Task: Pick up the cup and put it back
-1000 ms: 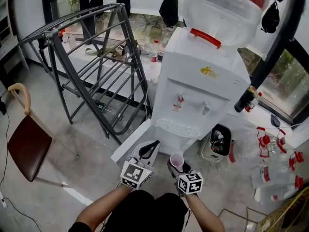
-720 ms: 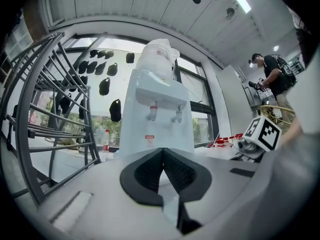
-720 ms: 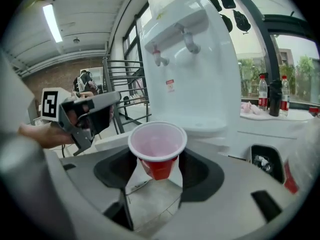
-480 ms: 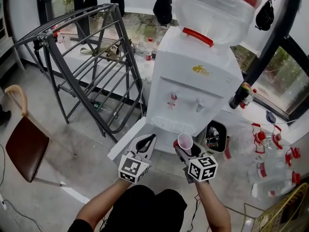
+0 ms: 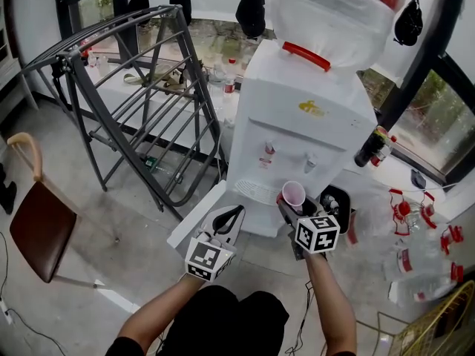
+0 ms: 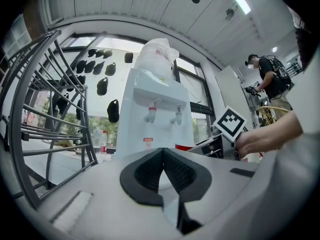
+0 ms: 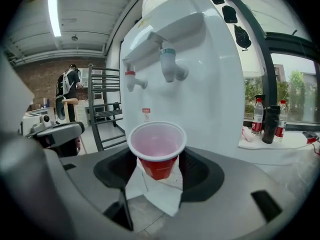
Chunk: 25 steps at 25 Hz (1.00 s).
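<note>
Red cup (image 5: 294,195): upright, its sides clamped between the jaws of the right tool (image 5: 295,208). It is held in the air just in front of the water dispenser (image 5: 297,136), a little below the dispenser's two taps (image 7: 172,66) (one red-tipped, one blue-tipped). Left tool (image 5: 226,225): lower down, off the left side of the dispenser's front and pointing toward it, its jaws together at the tips with nothing between them.

Red cup (image 7: 157,150) upright, empty, white inside.
</note>
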### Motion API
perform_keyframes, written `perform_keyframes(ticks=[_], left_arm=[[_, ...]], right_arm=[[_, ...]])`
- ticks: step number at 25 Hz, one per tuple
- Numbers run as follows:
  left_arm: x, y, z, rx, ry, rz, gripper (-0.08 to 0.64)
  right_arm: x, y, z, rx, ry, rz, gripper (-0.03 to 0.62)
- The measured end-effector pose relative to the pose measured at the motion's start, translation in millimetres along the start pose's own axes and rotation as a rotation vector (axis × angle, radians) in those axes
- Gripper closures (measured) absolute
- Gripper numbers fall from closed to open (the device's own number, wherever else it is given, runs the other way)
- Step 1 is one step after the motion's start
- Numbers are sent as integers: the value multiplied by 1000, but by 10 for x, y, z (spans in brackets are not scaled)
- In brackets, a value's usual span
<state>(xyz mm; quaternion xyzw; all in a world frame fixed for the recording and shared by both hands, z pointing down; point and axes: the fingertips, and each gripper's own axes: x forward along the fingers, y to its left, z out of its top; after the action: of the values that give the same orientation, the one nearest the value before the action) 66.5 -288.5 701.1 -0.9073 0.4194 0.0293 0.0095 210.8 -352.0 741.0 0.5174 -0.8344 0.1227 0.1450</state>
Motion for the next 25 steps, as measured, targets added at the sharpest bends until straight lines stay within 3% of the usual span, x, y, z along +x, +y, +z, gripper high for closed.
perform_keyframes(ticks=[13,20,25], left_arm=[[79,79,-81,2,12,-3,554],[91,96,-28,0,2,-7,554],[96,122,-34,-2,-1,-12,554]], right_arm=[[346,-104,-171,8,95,-20,334],[373,-119,-177,6,70,-42,311],[372,-105,-179,11,39,-38,260]])
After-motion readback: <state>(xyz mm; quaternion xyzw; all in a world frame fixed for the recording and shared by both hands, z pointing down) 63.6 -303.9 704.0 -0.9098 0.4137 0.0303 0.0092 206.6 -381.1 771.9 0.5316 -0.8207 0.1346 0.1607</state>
